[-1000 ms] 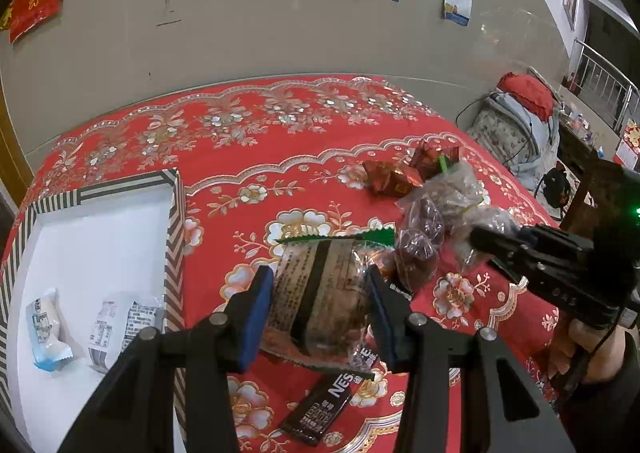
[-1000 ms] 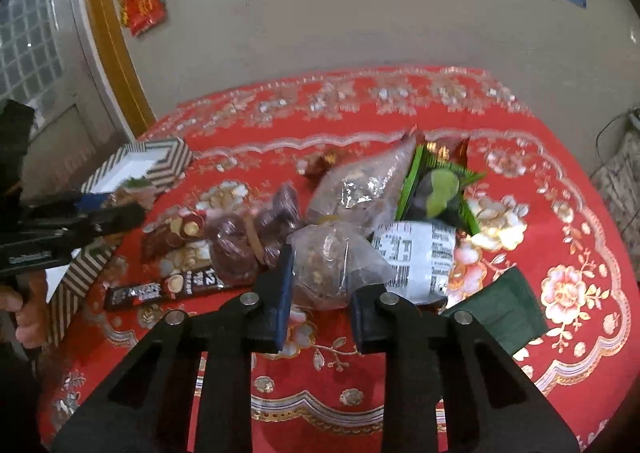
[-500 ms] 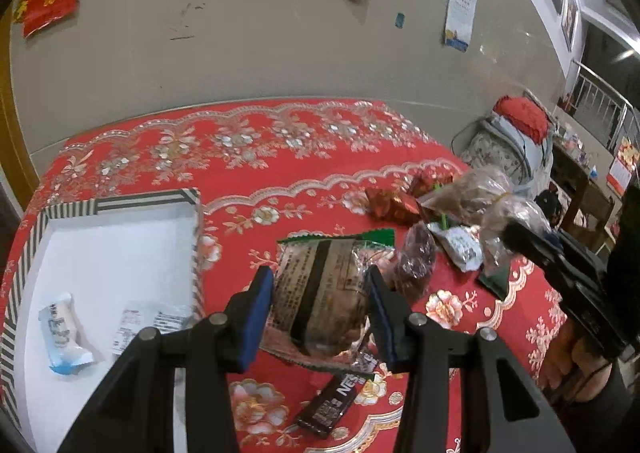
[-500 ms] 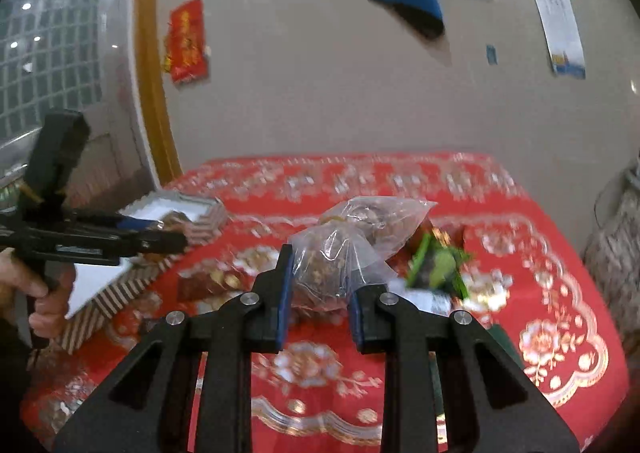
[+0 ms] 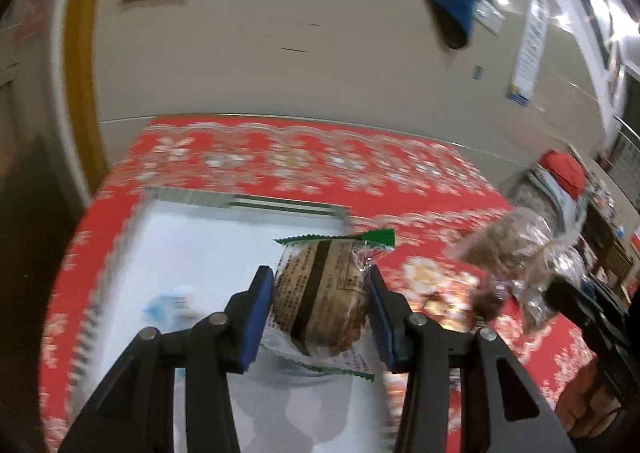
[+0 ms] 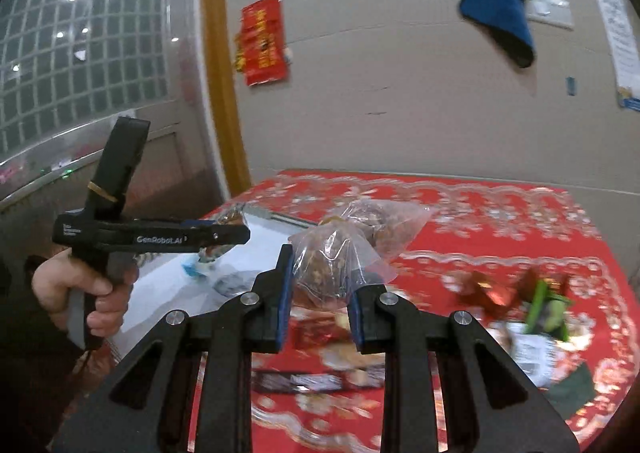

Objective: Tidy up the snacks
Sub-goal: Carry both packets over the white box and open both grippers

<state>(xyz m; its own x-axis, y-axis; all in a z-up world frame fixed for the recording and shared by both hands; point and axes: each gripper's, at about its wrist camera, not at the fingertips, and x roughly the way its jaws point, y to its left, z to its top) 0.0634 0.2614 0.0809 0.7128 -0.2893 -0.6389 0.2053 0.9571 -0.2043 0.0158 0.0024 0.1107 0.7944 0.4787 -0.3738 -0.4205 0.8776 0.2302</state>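
My left gripper (image 5: 320, 317) is shut on a round brown cake in a clear green-edged wrapper (image 5: 320, 301) and holds it above the white tray with a striped rim (image 5: 192, 237). My right gripper (image 6: 320, 301) is shut on a clear bag of brown snacks (image 6: 332, 265), held in the air above the red floral tablecloth (image 6: 500, 221). That bag also shows at the right of the left wrist view (image 5: 516, 249). The left gripper shows from the side in the right wrist view (image 6: 160, 239), over the tray (image 6: 160, 285).
A blue and white packet (image 5: 168, 305) lies in the tray. More snacks lie on the cloth: red foil sweets (image 6: 488, 289), a green packet (image 6: 548, 309), a dark chocolate bar (image 6: 300, 381). A beige wall stands behind the table.
Both grippers have lifted and swung left with their snacks. The left one now hangs over the tray; the right one's bag is up off the pile.
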